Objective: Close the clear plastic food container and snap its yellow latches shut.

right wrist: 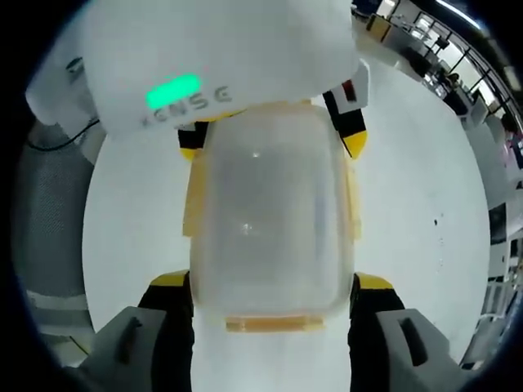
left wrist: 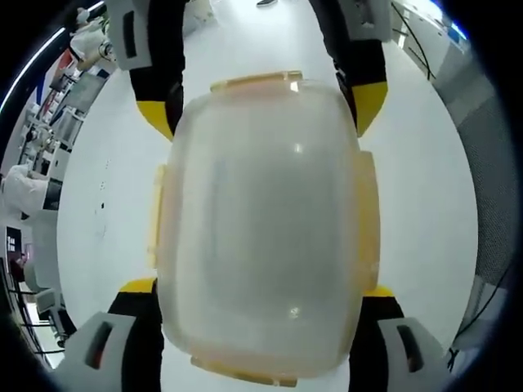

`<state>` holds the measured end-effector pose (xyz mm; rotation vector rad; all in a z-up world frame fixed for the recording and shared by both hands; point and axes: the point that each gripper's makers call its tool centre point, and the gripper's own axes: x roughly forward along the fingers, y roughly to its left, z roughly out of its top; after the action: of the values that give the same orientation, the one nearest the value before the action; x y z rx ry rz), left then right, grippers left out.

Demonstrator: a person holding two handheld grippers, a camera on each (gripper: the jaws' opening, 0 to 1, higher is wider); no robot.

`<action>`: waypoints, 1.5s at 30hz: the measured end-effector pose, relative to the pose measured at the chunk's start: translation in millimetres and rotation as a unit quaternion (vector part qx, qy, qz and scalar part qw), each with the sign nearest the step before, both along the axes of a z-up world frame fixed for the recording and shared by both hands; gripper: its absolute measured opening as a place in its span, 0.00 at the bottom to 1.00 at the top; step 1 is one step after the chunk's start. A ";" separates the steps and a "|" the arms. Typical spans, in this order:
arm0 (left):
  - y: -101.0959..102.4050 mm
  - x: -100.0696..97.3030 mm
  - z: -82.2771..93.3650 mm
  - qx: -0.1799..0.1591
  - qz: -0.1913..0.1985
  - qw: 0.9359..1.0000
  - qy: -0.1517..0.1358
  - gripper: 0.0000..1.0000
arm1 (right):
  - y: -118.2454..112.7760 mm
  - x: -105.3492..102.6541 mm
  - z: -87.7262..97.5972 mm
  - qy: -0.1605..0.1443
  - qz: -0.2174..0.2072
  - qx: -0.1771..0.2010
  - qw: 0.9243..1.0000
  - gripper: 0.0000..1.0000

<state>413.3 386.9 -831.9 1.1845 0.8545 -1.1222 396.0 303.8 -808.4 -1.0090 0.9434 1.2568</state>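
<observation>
The clear plastic container [left wrist: 261, 229] lies on the white table [left wrist: 425, 212] with its lid on top. Yellow latches show on its edges: a far one [left wrist: 257, 82], a left one [left wrist: 154, 216], a right one [left wrist: 369, 216] and a near one [left wrist: 245, 377]. My left gripper [left wrist: 258, 287] clasps the container's near end, its yellow-tipped jaws touching both sides. My right gripper [left wrist: 261, 110] holds the opposite end. In the right gripper view the container [right wrist: 274, 220] sits between my right gripper [right wrist: 272, 282] and the left gripper [right wrist: 274, 147]. Whether the latches are snapped down is unclear.
The white table [right wrist: 425, 245] stretches out on both sides of the container. Desks and equipment [left wrist: 49, 163] stand beyond the table's left edge, and a grey surface [left wrist: 490, 163] borders its right. A black cable [left wrist: 482, 302] hangs at the lower right.
</observation>
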 end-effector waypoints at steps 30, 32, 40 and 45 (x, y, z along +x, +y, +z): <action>2.6 2.4 30.3 -0.283 0.144 0.948 -0.035 0.90 | -6.9 5.9 12.9 -0.040 -0.162 0.204 0.964 0.91; 3.2 0.8 33.6 -0.323 0.179 0.929 -0.024 0.90 | -5.9 6.3 15.2 -0.040 -0.182 0.223 0.957 0.93; 10.3 -6.5 30.6 -0.370 0.225 0.901 -0.038 0.92 | 0.7 6.5 19.9 -0.034 -0.289 0.322 0.901 0.99; 14.2 -9.7 31.2 -0.404 0.269 0.873 -0.036 0.91 | 5.7 -0.1 18.7 -0.044 -0.317 0.345 0.882 0.99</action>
<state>403.6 401.1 -800.7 0.2514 0.5061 -0.8163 396.0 309.5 -789.7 -0.1534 0.5926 0.8582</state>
